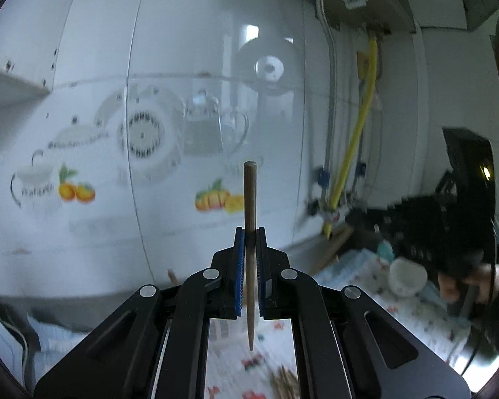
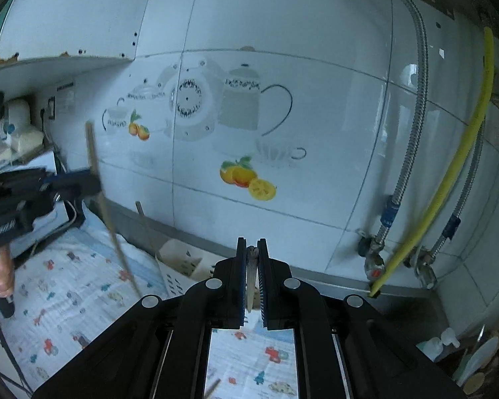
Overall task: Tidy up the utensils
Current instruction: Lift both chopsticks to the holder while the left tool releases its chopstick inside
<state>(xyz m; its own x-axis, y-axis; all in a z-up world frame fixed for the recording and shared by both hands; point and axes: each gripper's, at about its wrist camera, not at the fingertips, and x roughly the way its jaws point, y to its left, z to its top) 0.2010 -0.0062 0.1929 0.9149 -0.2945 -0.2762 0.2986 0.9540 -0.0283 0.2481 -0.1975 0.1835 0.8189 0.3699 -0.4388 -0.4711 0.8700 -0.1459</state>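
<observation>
My left gripper (image 1: 250,236) is shut on a wooden chopstick (image 1: 250,206) that stands upright, thick end up, tip hanging below the jaws. From the right wrist view the left gripper (image 2: 83,183) holds that chopstick (image 2: 98,179) tilted above the patterned cloth. My right gripper (image 2: 252,249) is shut on a thin pale utensil (image 2: 251,279), its dark end just showing between the jaws. A white slotted utensil holder (image 2: 183,262) stands against the wall, with a chopstick (image 2: 146,226) leaning in it. Several loose chopsticks (image 1: 284,382) lie on the cloth below the left gripper.
A cloth with cartoon prints (image 2: 66,296) covers the counter. The tiled wall (image 2: 282,66) with teapot and fruit pictures is close ahead. A yellow hose (image 2: 462,153) and metal pipes with valves (image 2: 376,252) run down at the right. A white cup (image 1: 406,276) sits near the right hand.
</observation>
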